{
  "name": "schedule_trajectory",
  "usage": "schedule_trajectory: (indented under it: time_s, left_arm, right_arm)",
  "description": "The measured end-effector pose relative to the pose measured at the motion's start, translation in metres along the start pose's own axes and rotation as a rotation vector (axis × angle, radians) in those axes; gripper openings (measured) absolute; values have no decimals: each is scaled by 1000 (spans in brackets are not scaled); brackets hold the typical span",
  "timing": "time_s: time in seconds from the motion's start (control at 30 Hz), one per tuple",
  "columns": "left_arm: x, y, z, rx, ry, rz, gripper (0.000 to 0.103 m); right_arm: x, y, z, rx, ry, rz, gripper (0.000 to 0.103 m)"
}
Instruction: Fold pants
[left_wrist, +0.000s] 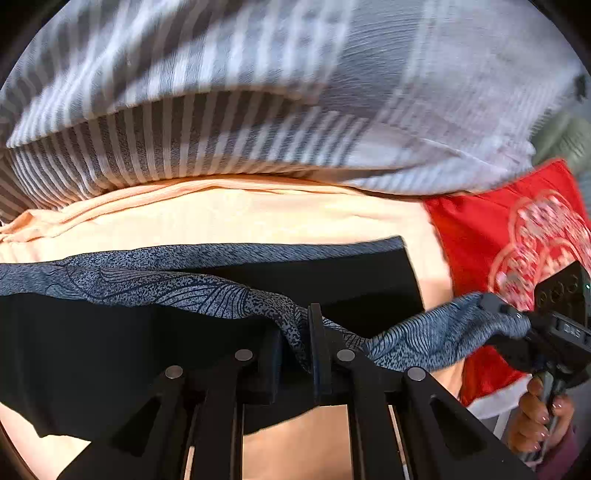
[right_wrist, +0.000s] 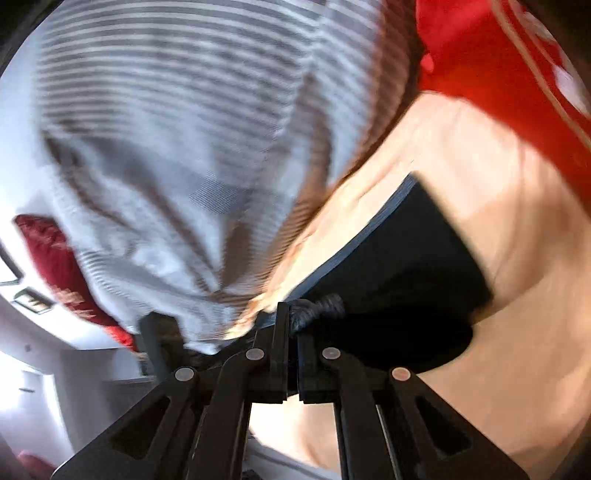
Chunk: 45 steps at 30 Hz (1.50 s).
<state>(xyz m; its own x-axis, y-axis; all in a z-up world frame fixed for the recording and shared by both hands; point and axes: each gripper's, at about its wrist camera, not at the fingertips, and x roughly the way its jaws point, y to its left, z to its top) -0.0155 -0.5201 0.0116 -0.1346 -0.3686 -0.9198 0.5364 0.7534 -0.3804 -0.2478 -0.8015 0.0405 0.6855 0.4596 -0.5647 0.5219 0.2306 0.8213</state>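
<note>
The pants (left_wrist: 110, 343) are black with a blue patterned waistband (left_wrist: 177, 288) and lie over a peach sheet (left_wrist: 240, 218). My left gripper (left_wrist: 297, 332) is shut on the waistband. In the left wrist view my right gripper (left_wrist: 495, 308) pinches the same waistband further right, held taut between the two. In the right wrist view my right gripper (right_wrist: 291, 325) is shut on bunched dark waistband fabric (right_wrist: 317, 310), with the black pants (right_wrist: 406, 266) spreading beyond it.
A grey and white striped blanket (left_wrist: 221, 110) lies bunched behind the pants. A red cloth with a white print (left_wrist: 498, 236) lies at the right. The right wrist view is motion-blurred; a red cushion (right_wrist: 55, 254) shows at its left.
</note>
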Motion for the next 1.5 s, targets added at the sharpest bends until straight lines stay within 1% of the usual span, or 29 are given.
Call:
schedule_trajectory:
  time_s: [0.07,0.1,0.13,0.17,0.27,0.3,0.33,0.37,0.43,0.5,0.6,0.67,0.7,0.8,0.87,0.93,0.97,1.0,1.03,1.07,1.1,1.17,1.23,1.3,1.33,1.37,1.4,1.43,1.5]
  left_arm:
    - [4,3,6,-31,22,-9,14]
    - [3,4,7,-42,29,-12,19]
    - [1,3,8,-39,20,-9,21]
    - [-3,2,7,-25,3,6,23]
    - [-21,-1,3,44,-28,54,23]
    - [-24,1,1,57,-33,76,23]
    - [-25,4,-1,68,-35,111,23]
    - [-25,8,-3,77,-34,154,23]
    - [-20,24,-6,72,-22,238,23]
    - [-9,43,-11,39,5,311,23]
    - [5,63,-19,-1,25,388,23]
    - [16,71,-26,-8,37,426,23]
    - [20,73,-28,-9,43,433,23]
    - [32,77,-33,-2,57,456,23]
    - [38,75,-35,18,53,475,23]
    - [43,74,-36,27,52,489,23]
    - [46,74,-36,33,51,498,23]
    - [47,73,-36,38,50,506,23]
    - [52,68,-38,42,48,510,23]
    - [53,68,-39,43,44,514,23]
    - [54,68,-39,40,41,516,23]
    - [55,68,-40,40,34,521,23]
    - [55,65,-41,47,29,528,23]
    - [57,64,-43,54,24,535,23]
    - [55,62,-49,54,23,537,23]
    - [54,61,-50,49,25,537,23]
    - [54,62,-49,38,29,535,23]
    - [52,63,-47,26,29,527,23]
    - [49,68,-41,7,23,511,23]
  right_arm:
    - [15,-10,20,1,23,-46,3]
    - [22,-16,29,5,31,-65,3]
    - [30,-17,42,16,36,-75,3]
    - [37,-23,50,31,40,-92,3]
    - [55,-35,66,46,57,-163,5]
    - [59,-40,70,47,60,-204,5]
    - [61,-44,74,52,61,-249,7]
    - [61,-46,76,60,63,-274,7]
    - [54,-48,76,67,58,-285,7]
    - [46,-40,72,6,55,-318,7]
    - [39,-23,62,-128,61,-383,7]
    - [36,-17,57,-174,65,-390,9]
    - [34,-17,59,-168,64,-371,11]
    - [25,-22,63,-84,57,-286,14]
    - [18,-17,62,-71,39,-247,22]
    - [5,-13,63,-80,-2,-231,57]
    - [1,-8,63,-85,-35,-234,87]
    - [-7,-4,64,-93,-73,-229,89]
    - [-11,-1,66,-104,-80,-228,89]
    - [-11,2,67,-117,-67,-257,89]
    - [-11,4,66,-139,-54,-289,88]
    - [0,12,60,-217,-25,-379,85]
    - [16,16,56,-285,22,-450,77]
    - [27,10,56,-324,43,-527,72]
    - [33,3,58,-329,56,-561,66]
    - [42,-3,59,-312,83,-583,57]
    - [49,-14,62,-269,121,-591,31]
    - [52,-21,65,-241,136,-613,19]
    - [48,-17,70,-283,109,-627,10]
